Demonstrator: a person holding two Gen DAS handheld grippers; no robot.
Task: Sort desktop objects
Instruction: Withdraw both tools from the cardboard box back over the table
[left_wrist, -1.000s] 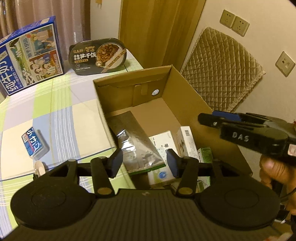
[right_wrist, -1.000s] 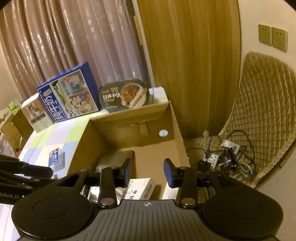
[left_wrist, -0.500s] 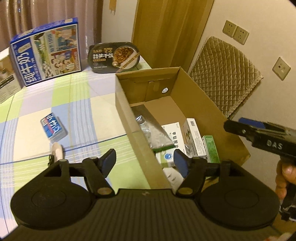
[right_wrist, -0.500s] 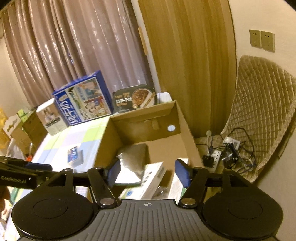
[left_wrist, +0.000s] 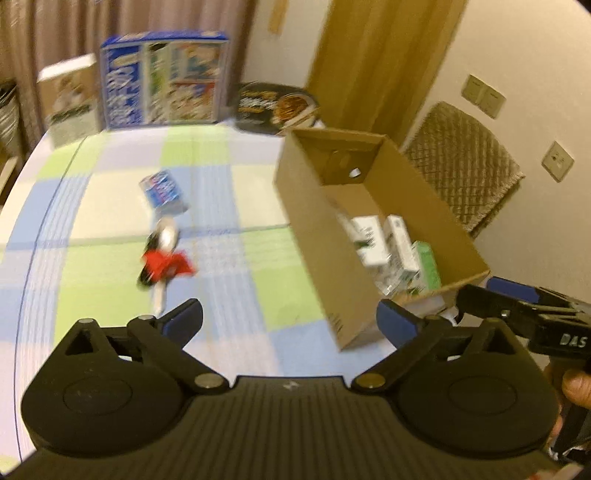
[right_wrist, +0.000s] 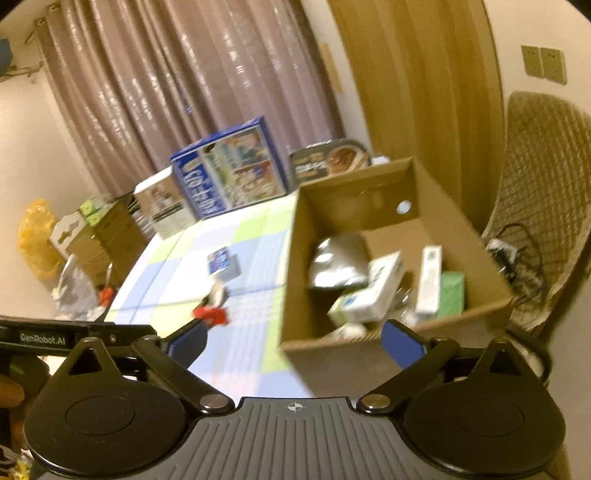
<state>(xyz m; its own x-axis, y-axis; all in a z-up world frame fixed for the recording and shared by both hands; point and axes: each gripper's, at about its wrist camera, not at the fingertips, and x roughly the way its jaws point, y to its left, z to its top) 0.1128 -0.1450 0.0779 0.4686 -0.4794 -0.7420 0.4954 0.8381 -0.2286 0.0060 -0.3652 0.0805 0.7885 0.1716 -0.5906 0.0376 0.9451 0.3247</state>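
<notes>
An open cardboard box (left_wrist: 314, 229) stands on the right of the checked table; it also shows in the right wrist view (right_wrist: 295, 280). Inside lie white cartons (right_wrist: 384, 288), a green carton (right_wrist: 452, 297) and a silver pouch (right_wrist: 336, 258). On the cloth lie a small blue packet (left_wrist: 162, 188) and a red, black and white item (left_wrist: 162, 258), also in the right wrist view (right_wrist: 210, 312). My left gripper (left_wrist: 290, 321) is open and empty above the table, near the box's front corner. My right gripper (right_wrist: 293, 338) is open and empty before the box.
A large blue printed box (left_wrist: 166, 77), a white box (left_wrist: 70, 99) and a dark food tray (left_wrist: 277, 107) stand at the table's far edge. Curtains hang behind. A quilted cushion (left_wrist: 461, 173) leans on the right wall. Cartons and bags (right_wrist: 92, 236) sit left of the table.
Both grippers have pulled back from above the box and opened wider. The left view has swung left, so the red item and more of the table show.
</notes>
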